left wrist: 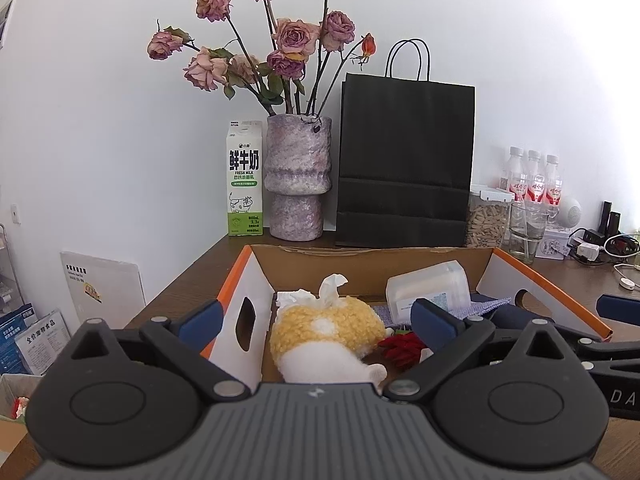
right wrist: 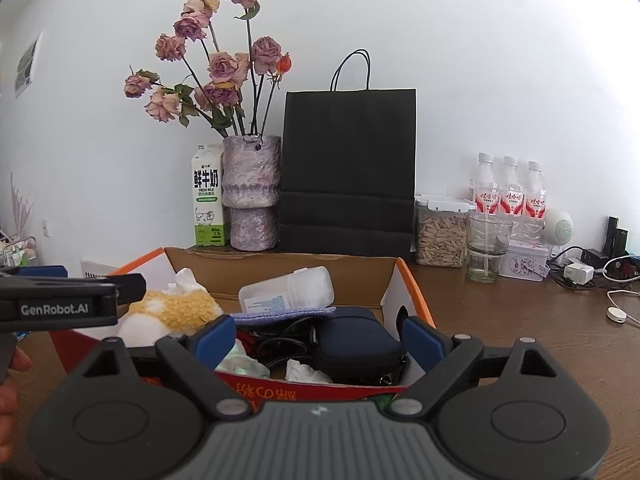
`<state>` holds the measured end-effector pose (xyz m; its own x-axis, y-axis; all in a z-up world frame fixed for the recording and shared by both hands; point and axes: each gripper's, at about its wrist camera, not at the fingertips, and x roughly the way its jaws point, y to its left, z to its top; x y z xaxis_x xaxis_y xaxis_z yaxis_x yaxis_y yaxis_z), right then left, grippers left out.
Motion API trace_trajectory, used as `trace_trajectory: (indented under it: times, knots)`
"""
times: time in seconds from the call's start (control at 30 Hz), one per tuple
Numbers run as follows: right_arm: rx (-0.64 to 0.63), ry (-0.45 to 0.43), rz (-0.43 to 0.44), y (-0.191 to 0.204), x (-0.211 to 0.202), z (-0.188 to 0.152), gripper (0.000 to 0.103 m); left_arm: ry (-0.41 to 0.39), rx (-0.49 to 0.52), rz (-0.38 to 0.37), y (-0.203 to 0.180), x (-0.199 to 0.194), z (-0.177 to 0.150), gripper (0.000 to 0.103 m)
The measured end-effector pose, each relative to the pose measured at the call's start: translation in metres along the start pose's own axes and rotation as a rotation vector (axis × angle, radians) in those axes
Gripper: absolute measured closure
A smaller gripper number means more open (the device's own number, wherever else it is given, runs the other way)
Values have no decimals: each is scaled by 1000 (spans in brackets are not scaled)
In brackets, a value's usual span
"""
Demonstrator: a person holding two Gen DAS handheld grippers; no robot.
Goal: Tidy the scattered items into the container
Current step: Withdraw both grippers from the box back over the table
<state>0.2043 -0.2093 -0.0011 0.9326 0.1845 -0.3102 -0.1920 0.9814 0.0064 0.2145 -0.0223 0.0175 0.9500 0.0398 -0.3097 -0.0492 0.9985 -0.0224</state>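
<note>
An open cardboard box point(left wrist: 256, 264) with orange edges sits on the brown desk. Inside lie a yellow-and-white plush tissue cover point(left wrist: 324, 328), a clear plastic container point(left wrist: 428, 284) and something red point(left wrist: 400, 346). My left gripper point(left wrist: 316, 320) hangs open over the box's left half, its pads apart from the plush between them. In the right wrist view the box point(right wrist: 280, 258) also holds a dark blue pouch point(right wrist: 356, 340), black cables, a purple cloth point(right wrist: 280, 314) and crumpled tissue point(right wrist: 306, 372). My right gripper point(right wrist: 318, 338) stands open above the pouch with nothing gripped.
Behind the box stand a milk carton point(left wrist: 244, 178), a vase of dried roses point(left wrist: 298, 176) and a black paper bag point(left wrist: 404, 168). To the right are a seed jar point(right wrist: 440, 236), a glass point(right wrist: 486, 248), water bottles point(right wrist: 508, 192), a tin, chargers and cables point(right wrist: 580, 272).
</note>
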Motion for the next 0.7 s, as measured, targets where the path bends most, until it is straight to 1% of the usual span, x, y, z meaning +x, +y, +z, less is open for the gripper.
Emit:
trace_trajectory:
  times: [0.13,0.33,0.7]
  knots:
    - [-2,1,0,0,-1,-1,12,5,2,-1,1,-2,-3,0]
    - [-5,-3,-10,-1,-7,-7,11,-10,-3,-4,3,-9,-8,0]
    - [-11,14,-35,-4,-24,-25,7,6,0,28,11,-21,-22,0]
